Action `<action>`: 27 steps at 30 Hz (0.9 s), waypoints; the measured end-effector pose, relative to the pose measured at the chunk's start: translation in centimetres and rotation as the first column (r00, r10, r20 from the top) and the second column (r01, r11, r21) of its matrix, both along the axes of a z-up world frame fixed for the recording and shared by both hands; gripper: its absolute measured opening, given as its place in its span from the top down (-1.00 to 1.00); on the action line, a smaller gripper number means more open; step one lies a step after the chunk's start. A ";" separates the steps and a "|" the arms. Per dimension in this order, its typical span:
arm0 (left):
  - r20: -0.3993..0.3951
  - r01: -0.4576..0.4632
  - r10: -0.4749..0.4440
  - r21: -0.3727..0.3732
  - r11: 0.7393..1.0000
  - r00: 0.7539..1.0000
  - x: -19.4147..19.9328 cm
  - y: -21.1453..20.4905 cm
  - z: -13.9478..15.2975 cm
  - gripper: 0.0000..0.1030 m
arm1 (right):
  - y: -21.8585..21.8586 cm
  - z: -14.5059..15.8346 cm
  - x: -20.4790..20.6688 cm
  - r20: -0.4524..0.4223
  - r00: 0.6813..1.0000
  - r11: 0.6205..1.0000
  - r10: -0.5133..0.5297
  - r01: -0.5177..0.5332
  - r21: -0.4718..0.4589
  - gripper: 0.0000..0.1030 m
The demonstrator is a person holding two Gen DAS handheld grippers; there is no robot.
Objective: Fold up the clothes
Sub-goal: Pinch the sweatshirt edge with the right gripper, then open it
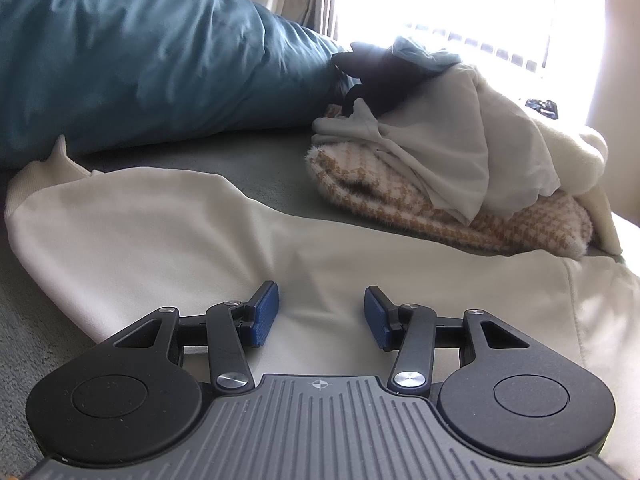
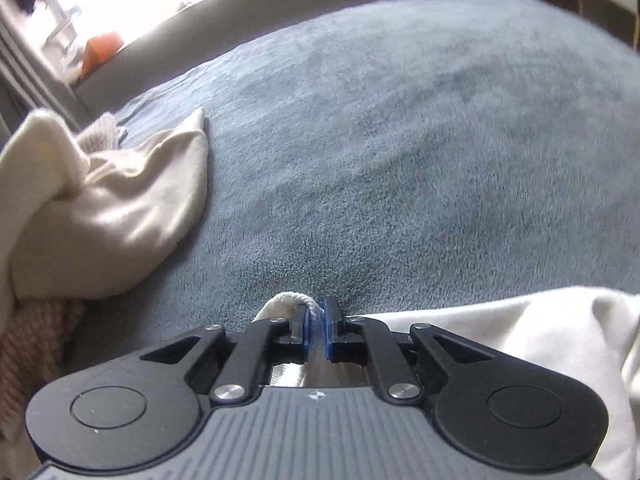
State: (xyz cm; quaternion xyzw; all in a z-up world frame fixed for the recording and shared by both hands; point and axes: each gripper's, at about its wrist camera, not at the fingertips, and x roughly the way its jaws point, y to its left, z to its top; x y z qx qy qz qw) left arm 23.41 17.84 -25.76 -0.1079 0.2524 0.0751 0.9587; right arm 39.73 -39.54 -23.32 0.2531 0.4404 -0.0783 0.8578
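The left gripper (image 1: 320, 316) hangs over a cream sweatshirt (image 1: 168, 224) spread on the grey-blue blanket (image 1: 264, 172), its blue pads (image 1: 264, 314) standing apart with nothing between them — the cloth lies below them, flat and unpinched. The garment's ribbed cuff (image 1: 16, 204) shows at about 9 o'clock in that view, and the sleeve runs from there toward 4 o'clock.

At 2 o'clock sits a heap of unfolded clothes (image 1: 448, 152): a tan houndstooth knit (image 1: 400, 208) at the bottom, a pale grey top draped over it, something dark and a light blue piece higher up (the glare from the window washes out the rest). A teal pillow (image 1: 132, 52) fills the 10 o'clock area, touching the heap's left side.

The right gripper (image 2: 316, 320) is clamped on a fold of the cream fabric (image 2: 500, 328) — its pads are nearly together with a ridge of ribbed cloth squeezed between them, at 6 o'clock in its own view. More of that fabric spreads toward 4 o'clock. A cream garment (image 2: 112, 208) from the heap lies crumpled at 9 o'clock, well apart from the pinch, with open blanket between.
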 end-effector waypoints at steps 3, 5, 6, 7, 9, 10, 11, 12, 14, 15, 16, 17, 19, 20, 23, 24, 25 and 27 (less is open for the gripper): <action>-0.008 -0.002 0.002 0.017 1.000 1.000 0.1 -0.2 0.0 0.07 | -2.1 0.4 -0.6 -0.022 0.998 0.986 -0.059 0.062 0.152 0.65; -0.013 -0.003 0.003 0.029 1.000 1.000 0.2 -0.3 0.1 0.06 | -2.7 1.3 -1.2 -0.024 0.997 0.981 -0.068 0.071 0.182 0.31; -0.015 -0.003 0.004 0.035 0.999 1.000 0.2 -0.4 0.1 0.06 | -2.6 2.1 -1.5 -0.012 0.999 0.987 -0.050 0.052 0.155 0.20; -0.017 -0.004 0.005 0.042 0.999 1.000 0.2 -0.4 0.1 0.06 | -2.5 2.9 -1.9 0.000 0.999 0.991 -0.032 0.032 0.127 0.03; -0.022 -0.006 0.008 0.058 0.998 1.000 0.3 -0.6 0.1 0.05 | -2.6 4.8 -2.9 0.024 1.000 0.996 0.000 -0.002 0.084 -0.08; -0.026 -0.008 0.009 0.067 0.998 1.000 0.4 -0.8 0.1 0.04 | -2.8 5.6 -3.4 0.036 0.999 0.997 0.011 -0.014 0.071 -0.21; -0.029 -0.009 0.011 0.077 0.997 1.000 0.4 -0.9 0.2 0.03 | -2.9 6.1 -4.0 0.049 0.999 0.998 0.007 -0.010 0.060 -0.30; -0.033 -0.011 0.014 0.087 0.996 0.999 0.5 -1.1 0.2 0.02 | -3.0 6.7 -4.5 0.063 0.998 0.999 0.004 -0.007 0.050 -0.31; -0.041 -0.016 0.020 0.111 0.994 0.999 0.6 -1.4 0.3 -0.01 | -3.3 7.9 -5.5 0.089 0.996 1.000 -0.003 0.000 0.029 -0.38; -0.045 -0.018 0.023 0.123 0.992 0.999 0.6 -1.5 0.3 -0.02 | -3.5 8.4 -6.0 0.102 0.995 1.000 -0.006 0.004 0.019 -0.43; -0.049 -0.020 0.027 0.135 0.991 0.998 0.7 -1.7 0.3 -0.04 | -3.6 9.0 -6.5 0.116 0.993 1.000 -0.010 0.009 0.008 -0.51; -0.051 -0.022 0.029 0.142 0.990 0.998 0.7 -1.8 0.3 -0.06 | -3.5 9.2 -6.7 0.130 0.991 1.000 -0.021 0.021 -0.002 -0.53; -0.052 -0.025 0.034 0.150 0.988 0.998 0.7 -1.8 0.4 -0.08 | -3.4 9.2 -6.6 0.134 0.991 1.000 -0.028 0.028 0.000 -0.53; -0.051 -0.027 0.034 0.146 0.989 0.998 0.7 -1.8 0.4 -0.09 | -3.2 9.0 -6.6 0.134 0.991 1.000 -0.029 0.029 0.003 -0.53; -0.048 -0.029 0.036 0.136 0.990 0.998 0.6 -1.6 0.3 -0.10 | -1.9 8.3 -6.2 0.127 0.992 1.000 0.003 0.001 -0.027 -0.52; -0.048 -0.028 0.035 0.134 0.991 0.998 0.6 -1.6 0.3 -0.10 | -1.3 8.0 -6.1 0.115 0.993 0.999 0.022 -0.016 -0.049 -0.51; -0.047 -0.028 0.035 0.132 0.991 0.998 0.6 -1.6 0.3 -0.10 | -0.8 7.7 -6.0 0.104 0.994 0.997 0.040 -0.033 -0.069 -0.49; -0.043 -0.028 0.033 0.120 0.992 0.999 0.6 -1.4 0.3 -0.10 | 0.4 7.2 -5.5 0.091 0.993 0.993 0.082 -0.073 -0.094 -0.38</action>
